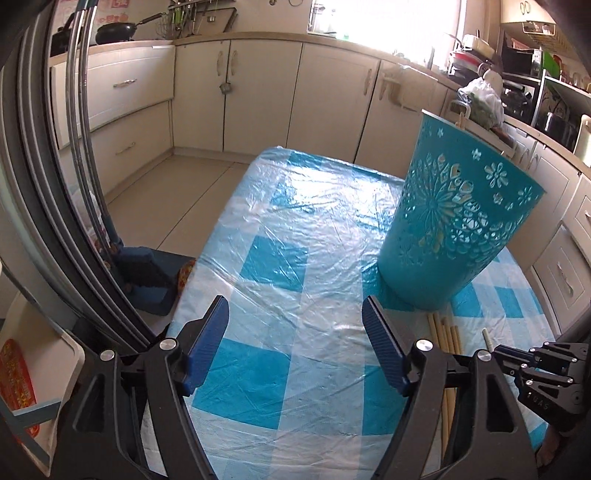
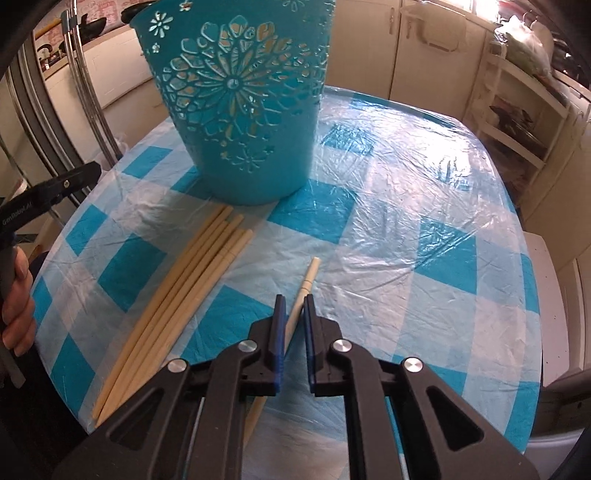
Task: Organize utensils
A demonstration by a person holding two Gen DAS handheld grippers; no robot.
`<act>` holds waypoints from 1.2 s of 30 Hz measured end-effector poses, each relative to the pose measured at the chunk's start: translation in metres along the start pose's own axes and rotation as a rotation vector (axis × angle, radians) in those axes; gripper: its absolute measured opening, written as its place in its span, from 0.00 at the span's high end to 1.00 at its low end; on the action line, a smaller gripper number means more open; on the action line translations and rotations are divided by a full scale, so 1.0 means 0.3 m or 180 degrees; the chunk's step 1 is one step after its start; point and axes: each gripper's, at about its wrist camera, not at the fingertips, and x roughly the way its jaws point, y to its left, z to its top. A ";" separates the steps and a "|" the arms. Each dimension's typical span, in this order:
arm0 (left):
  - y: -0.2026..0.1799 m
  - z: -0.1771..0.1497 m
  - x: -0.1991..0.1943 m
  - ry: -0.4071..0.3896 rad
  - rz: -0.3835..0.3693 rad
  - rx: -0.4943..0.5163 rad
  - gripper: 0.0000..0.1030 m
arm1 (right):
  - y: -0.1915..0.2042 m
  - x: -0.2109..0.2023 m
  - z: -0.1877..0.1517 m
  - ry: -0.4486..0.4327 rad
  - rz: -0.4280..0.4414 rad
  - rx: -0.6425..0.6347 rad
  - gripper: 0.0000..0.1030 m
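Daylight pours in from the bright kitchen window (image 1: 384,20) at the top of the left wrist view, blown out to pure white, no detail there at all. It strikes the clear plastic film over the blue-and-white checked tablecloth (image 1: 295,229) and throws crinkled white glare in both views. The teal perforated plastic bin (image 2: 236,99) drops a soft shadow toward the camera at its base, light glowing through its cut-outs. Both pictures are sharp in the middle, and the 2 fisheye lenses bend cabinets and table edges hard. Corners fall to black. The dark fridge door (image 1: 44,184) at the left stays dim.
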 end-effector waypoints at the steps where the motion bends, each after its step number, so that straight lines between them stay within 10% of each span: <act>1: -0.002 -0.005 0.007 0.0012 0.0013 0.0014 0.31 | 0.013 -0.002 -0.005 -0.0007 0.0036 -0.0056 0.90; 21: -0.056 -0.025 0.050 0.0106 0.0083 0.0235 0.29 | 0.044 0.006 0.007 0.0148 -0.0061 -0.0316 0.92; 36: -0.067 -0.034 0.058 0.0140 0.0113 0.0276 0.28 | -0.139 -0.252 -0.015 -0.0793 0.1100 0.1062 0.94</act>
